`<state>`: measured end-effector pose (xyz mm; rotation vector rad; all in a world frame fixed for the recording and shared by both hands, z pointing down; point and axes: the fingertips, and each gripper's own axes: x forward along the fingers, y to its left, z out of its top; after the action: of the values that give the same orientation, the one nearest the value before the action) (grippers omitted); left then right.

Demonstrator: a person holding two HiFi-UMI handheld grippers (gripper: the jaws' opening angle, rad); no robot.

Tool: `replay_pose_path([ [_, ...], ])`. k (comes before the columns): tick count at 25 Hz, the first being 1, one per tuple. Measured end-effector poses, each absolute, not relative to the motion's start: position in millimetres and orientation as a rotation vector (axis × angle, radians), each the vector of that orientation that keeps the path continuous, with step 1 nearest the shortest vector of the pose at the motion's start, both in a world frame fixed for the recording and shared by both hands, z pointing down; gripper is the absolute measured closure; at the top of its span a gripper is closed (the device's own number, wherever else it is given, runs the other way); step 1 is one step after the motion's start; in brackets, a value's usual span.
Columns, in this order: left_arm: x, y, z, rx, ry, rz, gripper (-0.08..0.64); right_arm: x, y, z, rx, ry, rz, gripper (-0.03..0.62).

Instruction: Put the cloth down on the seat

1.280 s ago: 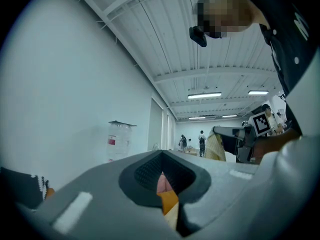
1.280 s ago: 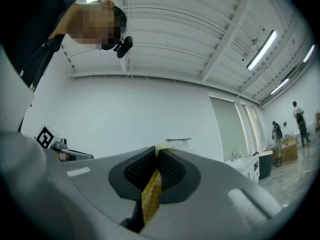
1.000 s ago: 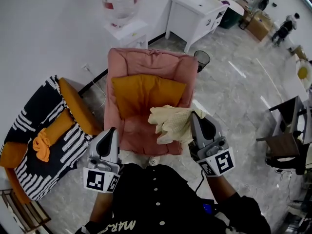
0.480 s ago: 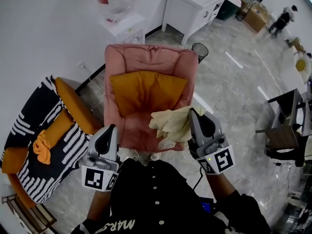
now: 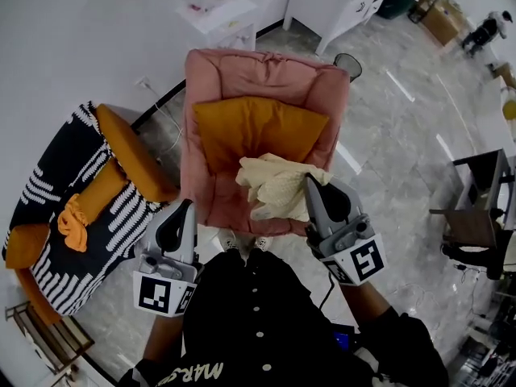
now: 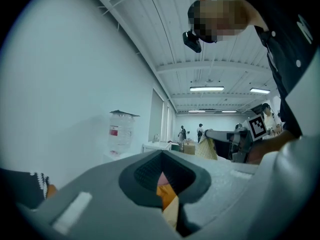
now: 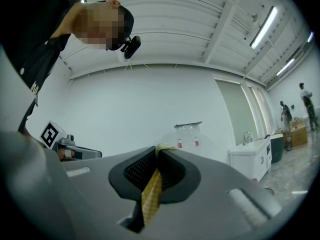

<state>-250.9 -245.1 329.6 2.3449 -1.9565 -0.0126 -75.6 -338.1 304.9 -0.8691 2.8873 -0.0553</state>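
Room: pink upholstered armchair (image 5: 266, 72), frame centre.
Change: we carried the cream waffle-weave cloth (image 5: 278, 185) leftward; it hangs over the seat (image 5: 218, 201), lower centre.
Right tool (image 5: 310, 188): pinching cloth.
Left tool (image 5: 186, 210): pressed together, empty.
Next: lower, release.

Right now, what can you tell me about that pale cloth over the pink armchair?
The cloth is cream-coloured, soft-looking fabric with a fine grid-like weave, crumpled into loose folds. One edge is pinched between the closed jaws of the right gripper, and the rest bunches out to the left of it. In the head view it sits over the front of the seat of the pink armchair, just in front of the orange cushion. Whether it already touches the seat cannot be told.
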Motion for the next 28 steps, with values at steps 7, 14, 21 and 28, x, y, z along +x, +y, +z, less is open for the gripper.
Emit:
replay_pose_path([
  [7, -255.3, -239.1, 342.6, 2.277, -1.952, -0.004, 0.558, -116.8, -341.4, 328.6, -0.756, 2.912, -0.099, 0.560],
  [14, -263.2, -228.3, 370.8, 2.178, -1.964, 0.035, 0.558, -137.8, -347.9, 378.1, -0.702, 2.975, -0.162, 0.560],
  [21, -247.9, -225.6, 398.1, 2.144, -1.913, 0.069, 0.558, -146.5, -354.4, 436.4, -0.690, 3.085, -0.087, 0.560],
  [28, -228.6, -227.1, 430.3, 2.132, -1.826, 0.096, 0.558, -156.6, -355.4, 508.6, -0.655, 3.189, -0.092, 0.560],
])
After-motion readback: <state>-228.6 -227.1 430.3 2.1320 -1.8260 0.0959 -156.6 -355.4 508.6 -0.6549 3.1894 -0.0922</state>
